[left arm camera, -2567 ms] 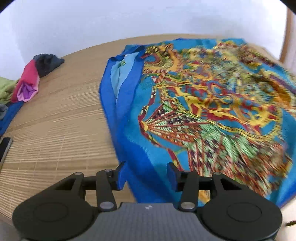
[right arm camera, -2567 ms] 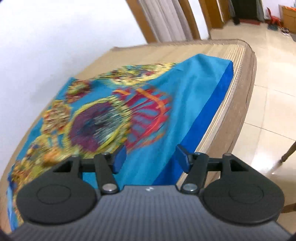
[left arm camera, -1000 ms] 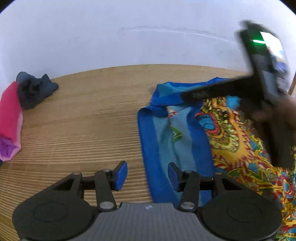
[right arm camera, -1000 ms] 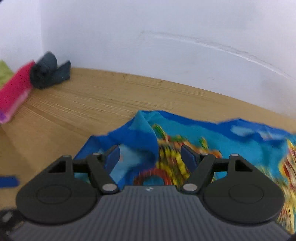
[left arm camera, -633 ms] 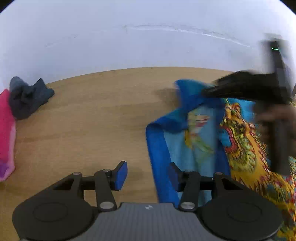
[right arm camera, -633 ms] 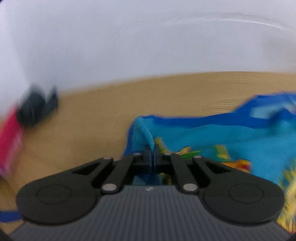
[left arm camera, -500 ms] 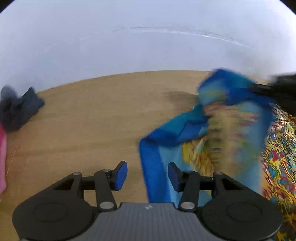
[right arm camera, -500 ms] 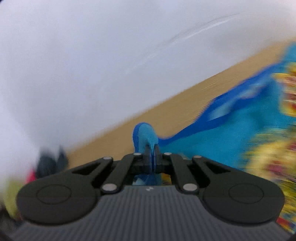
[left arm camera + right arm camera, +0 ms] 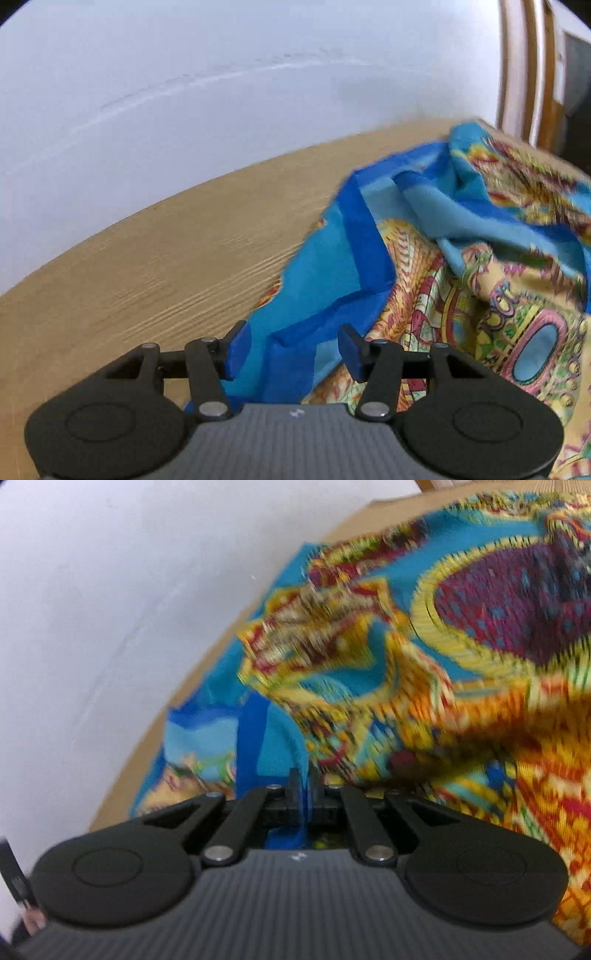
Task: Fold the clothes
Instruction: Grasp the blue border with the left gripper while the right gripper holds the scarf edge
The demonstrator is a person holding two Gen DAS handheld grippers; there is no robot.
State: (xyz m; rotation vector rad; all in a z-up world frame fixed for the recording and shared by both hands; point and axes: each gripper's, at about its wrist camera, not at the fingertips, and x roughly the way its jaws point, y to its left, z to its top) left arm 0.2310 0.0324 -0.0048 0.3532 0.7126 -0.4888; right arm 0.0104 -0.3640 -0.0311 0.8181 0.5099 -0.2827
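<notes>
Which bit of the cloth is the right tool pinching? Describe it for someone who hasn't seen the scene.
On the wooden table by the white wall lies a bright patterned cloth. The right tool is shut on its edge nearest the wall. That bit is the plain dark-blue border, not the yellow and red print beside it.

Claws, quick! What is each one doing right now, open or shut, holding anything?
Left claw: opening, blue edge of the scarf between its pads, not pinched.
Right claw: shut on the scarf's blue edge.

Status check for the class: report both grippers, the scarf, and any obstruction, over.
Right gripper shut on scarf edge. Left gripper opening, scarf's blue border between fingers, unpinched. Nothing in the way.
</notes>
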